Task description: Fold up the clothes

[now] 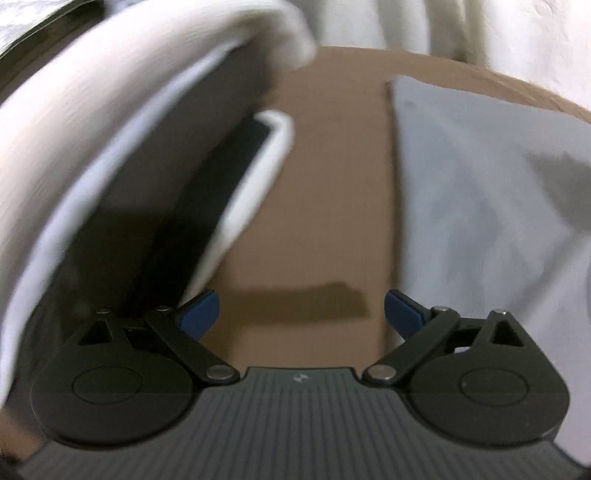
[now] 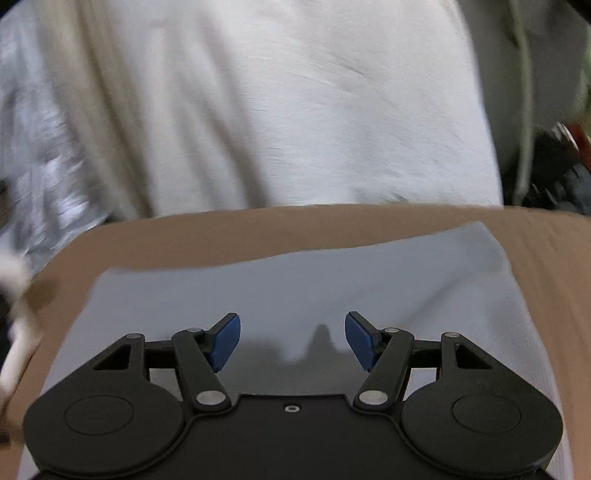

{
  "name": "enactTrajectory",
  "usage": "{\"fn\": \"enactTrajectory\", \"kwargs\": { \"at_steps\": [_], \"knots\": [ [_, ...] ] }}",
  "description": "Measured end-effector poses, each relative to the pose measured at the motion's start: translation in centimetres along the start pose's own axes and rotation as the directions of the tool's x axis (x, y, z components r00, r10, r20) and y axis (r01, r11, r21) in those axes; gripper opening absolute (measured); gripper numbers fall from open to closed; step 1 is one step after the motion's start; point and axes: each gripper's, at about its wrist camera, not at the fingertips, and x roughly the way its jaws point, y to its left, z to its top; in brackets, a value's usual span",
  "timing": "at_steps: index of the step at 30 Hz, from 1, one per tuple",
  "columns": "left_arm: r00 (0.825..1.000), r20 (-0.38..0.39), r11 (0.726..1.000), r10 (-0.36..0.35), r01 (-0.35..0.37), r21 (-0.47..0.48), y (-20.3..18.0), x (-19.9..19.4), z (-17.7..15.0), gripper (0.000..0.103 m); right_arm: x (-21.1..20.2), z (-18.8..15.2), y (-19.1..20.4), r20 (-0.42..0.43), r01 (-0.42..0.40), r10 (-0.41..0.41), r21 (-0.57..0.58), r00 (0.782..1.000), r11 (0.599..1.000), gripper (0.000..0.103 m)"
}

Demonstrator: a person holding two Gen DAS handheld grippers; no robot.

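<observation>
The left hand-held gripper [image 1: 301, 314] has its blue-padded fingers spread wide with nothing between them; it sits above the bare brown counter [image 1: 325, 221], and its own dark shadow falls across that surface just ahead of the pads; at about 2 o'clock from it lies a pale grey-white garment [image 1: 480, 192], flat on the counter with one straight edge running away from the right finger; at about 10 o'clock there is a dark object with a white border [image 1: 251, 177], blurred, and over it a broad white curved shape [image 1: 110, 92] — too smeared to name; white cloth [image 1: 461, 26] fills the far background at 12 to 1 o'clock. The right hand-held gripper [image 2: 292, 339] is likewise open, its fingers well apart and gripping nothing; it sits directly above the same garment [image 2: 295, 277], which spreads flat beneath and ahead of the pads, the gripper's shadow lying on the fabric between them; the garment's far edge runs across at 12 o'clock, with a strip of brown counter [image 2: 221, 229] beyond it and more counter at 3 o'clock; past the counter's edge a large expanse of white fabric [image 2: 277, 110] fills the upper view — motion blur hides its detail; at 2 o'clock sits dark, mixed-colour clutter [image 2: 561, 166], indistinct.
</observation>
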Motion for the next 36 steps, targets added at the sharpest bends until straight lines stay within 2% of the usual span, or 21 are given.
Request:
{"fn": "enactTrajectory", "kwargs": {
  "at_steps": [3, 4, 6, 8, 10, 12, 13, 15, 17, 18, 19, 23, 26, 27, 30, 31, 33, 34, 36],
  "knots": [
    [0.998, 0.033, 0.999, -0.052, 0.053, -0.012, 1.7, -3.2, -1.9, 0.097, -3.4, -2.9, 5.3, 0.025, -0.017, 0.023, -0.220, 0.999, 0.975, 0.068],
    [0.998, 0.042, 0.998, -0.053, 0.054, -0.015, 2.2, -4.2, -2.5, 0.097, -4.4, -3.6, 6.5, 0.019, -0.041, 0.047, -0.246, 0.999, 0.968, 0.068],
    [0.997, 0.057, 0.999, -0.043, 0.044, -0.024, 3.5, -6.0, -3.9, 0.099, -6.4, -4.8, 8.6, -0.017, -0.104, 0.103, -0.243, 0.995, 0.964, 0.068],
    [1.000, 0.026, 0.998, -0.010, 0.012, -0.060, 5.3, -6.9, -5.7, 0.102, -8.7, -5.9, 10.5, -0.049, -0.171, 0.164, -0.223, 0.985, 0.960, 0.068],
    [0.998, -0.046, 0.988, 0.033, -0.040, -0.147, 8.1, -6.9, -8.2, 0.102, -10.9, -7.4, 11.9, -0.088, -0.248, 0.235, -0.182, 0.968, 0.952, 0.069],
    [0.990, -0.128, 0.963, 0.064, -0.095, -0.251, 11.6, -6.0, -10.4, 0.102, -13.0, -9.2, 13.2, -0.141, -0.326, 0.307, -0.138, 0.941, 0.935, 0.069],
    [0.986, -0.151, 0.937, 0.076, -0.122, -0.326, 13.2, -5.7, -11.6, 0.102, -13.8, -10.2, 13.7, -0.169, -0.360, 0.337, -0.127, 0.926, 0.924, 0.069],
    [0.978, -0.187, 0.856, 0.096, -0.177, -0.485, 16.4, -5.3, -14.3, 0.102, -15.0, -12.0, 15.0, -0.216, -0.408, 0.377, -0.123, 0.901, 0.905, 0.069],
    [0.988, -0.155, 0.772, -0.004, -0.095, -0.628, 18.6, -4.7, -15.7, 0.101, -16.4, -13.9, 16.3, -0.261, -0.458, 0.418, -0.115, 0.870, 0.881, 0.069],
    [0.990, -0.126, 0.720, -0.061, -0.044, -0.692, 19.6, -4.4, -16.3, 0.101, -17.1, -14.8, 16.9, -0.283, -0.499, 0.455, -0.108, 0.845, 0.860, 0.069],
    [0.990, -0.109, 0.712, -0.088, -0.014, -0.702, 19.7, -4.2, -16.4, 0.101, -17.7, -15.7, 17.5, -0.296, -0.539, 0.492, -0.100, 0.819, 0.836, 0.069],
    [0.985, -0.066, 0.744, -0.159, 0.076, -0.664, 18.7, -3.3, -15.8, 0.102, -19.6, -18.7, 20.9, -0.343, -0.685, 0.619, -0.114, 0.707, 0.719, 0.069],
    [0.976, -0.037, 0.762, -0.214, 0.143, -0.631, 18.0, -2.7, -15.4, 0.103, -20.5, -20.7, 24.0, -0.432, -0.741, 0.620, -0.204, 0.655, 0.640, 0.069],
    [0.972, -0.027, 0.767, -0.232, 0.166, -0.620, 17.8, -2.5, -15.3, 0.103, -20.8, -21.3, 24.8, -0.455, -0.745, 0.604, -0.249, 0.654, 0.619, 0.069],
    [0.992, -0.007, 0.808, -0.130, 0.101, -0.580, 16.3, -2.1, -14.2, 0.101, -20.9, -22.8, 26.2, -0.487, -0.712, 0.529, -0.360, 0.695, 0.603, 0.069],
    [0.992, 0.001, 0.822, -0.130, 0.108, -0.560, 15.9, -2.0, -13.9, 0.093, -20.6, -23.2, 26.3, -0.492, -0.705, 0.517, -0.361, 0.700, 0.611, 0.070],
    [0.989, 0.018, 0.847, -0.149, 0.137, -0.513, 14.9, -2.1, -13.5, 0.016, -20.2, -23.9, 26.0, -0.487, -0.705, 0.528, -0.327, 0.696, 0.629, 0.071],
    [0.987, 0.026, 0.859, -0.159, 0.151, -0.489, 14.5, -2.1, -13.3, 0.009, -20.1, -24.0, 25.9, -0.485, -0.711, 0.538, -0.311, 0.690, 0.631, 0.072],
    [0.980, 0.132, 0.843, -0.147, 0.194, -0.502, 13.7, -4.6, -13.4, 0.008, -20.2, -24.2, 25.8, -0.487, -0.722, 0.552, -0.292, 0.677, 0.627, 0.073]
  ]
}}
